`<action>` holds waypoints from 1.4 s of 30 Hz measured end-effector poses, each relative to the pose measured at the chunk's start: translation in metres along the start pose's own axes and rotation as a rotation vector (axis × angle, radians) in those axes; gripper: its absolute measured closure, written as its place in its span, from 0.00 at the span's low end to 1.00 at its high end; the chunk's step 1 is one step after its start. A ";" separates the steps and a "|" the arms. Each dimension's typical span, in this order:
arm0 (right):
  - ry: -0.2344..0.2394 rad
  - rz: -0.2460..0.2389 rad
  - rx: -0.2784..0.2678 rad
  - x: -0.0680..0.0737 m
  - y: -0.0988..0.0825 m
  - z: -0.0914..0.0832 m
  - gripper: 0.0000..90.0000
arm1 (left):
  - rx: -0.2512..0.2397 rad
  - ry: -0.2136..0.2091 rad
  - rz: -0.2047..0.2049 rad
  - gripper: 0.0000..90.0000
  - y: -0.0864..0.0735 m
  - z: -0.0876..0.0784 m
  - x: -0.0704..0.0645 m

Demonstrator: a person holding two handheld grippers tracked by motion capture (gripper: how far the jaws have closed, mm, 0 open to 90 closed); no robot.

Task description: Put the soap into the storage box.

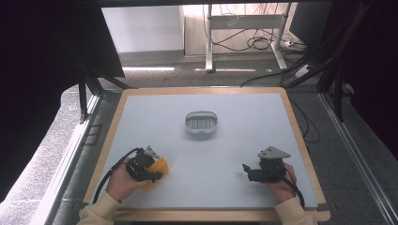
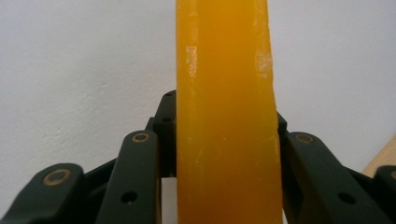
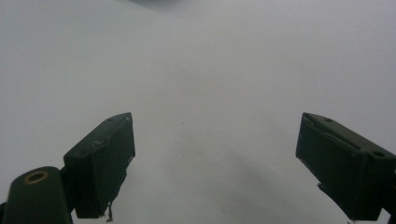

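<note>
An orange bar point(image 1: 161, 166), waxy like soap, lies near the table's front left. My left gripper point(image 1: 158, 172) is shut on it. In the left gripper view the orange bar point(image 2: 226, 93) stands on edge between the two black jaws, and both pads press its sides. A grey oval dish point(image 1: 202, 123) with a slotted floor sits at the table's middle, well beyond both grippers. At the front right my right gripper point(image 1: 246, 169) points left, low over the table. Its jaws stand wide apart in the right gripper view, my right gripper point(image 3: 215, 158) holding nothing over the bare pale surface.
The pale table top has a wooden rim point(image 1: 202, 89). Past its far edge are a carpeted floor, metal desk legs point(image 1: 209, 47) and loose cables point(image 1: 256, 43). Black frame posts stand at both sides.
</note>
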State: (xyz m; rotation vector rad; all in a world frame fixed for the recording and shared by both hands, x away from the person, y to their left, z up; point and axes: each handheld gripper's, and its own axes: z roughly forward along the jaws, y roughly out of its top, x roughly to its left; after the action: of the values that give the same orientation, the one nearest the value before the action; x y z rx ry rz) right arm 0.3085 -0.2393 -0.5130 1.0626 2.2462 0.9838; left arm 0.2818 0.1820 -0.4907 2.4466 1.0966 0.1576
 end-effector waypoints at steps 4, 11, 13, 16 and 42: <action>-0.001 0.000 0.001 0.001 0.000 0.000 0.14 | -0.013 -0.005 0.006 0.69 0.003 -0.004 0.003; -0.004 0.000 0.005 0.001 0.000 0.000 0.14 | -0.029 -0.013 0.011 0.69 0.006 -0.009 0.008; -0.003 0.000 0.005 0.001 0.000 0.000 0.14 | -0.033 -0.013 0.008 0.69 0.006 -0.009 0.009; -0.004 -0.001 0.005 0.001 0.000 0.000 0.14 | -0.034 -0.015 0.010 0.69 0.007 -0.009 0.011; -0.009 -0.002 0.007 0.001 -0.001 0.000 0.14 | -0.057 -0.019 0.037 0.69 0.021 -0.016 0.017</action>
State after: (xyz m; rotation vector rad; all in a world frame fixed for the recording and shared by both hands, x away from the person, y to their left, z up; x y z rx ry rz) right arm 0.3079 -0.2392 -0.5136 1.0653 2.2447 0.9686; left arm 0.3027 0.1880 -0.4685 2.4140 1.0249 0.1753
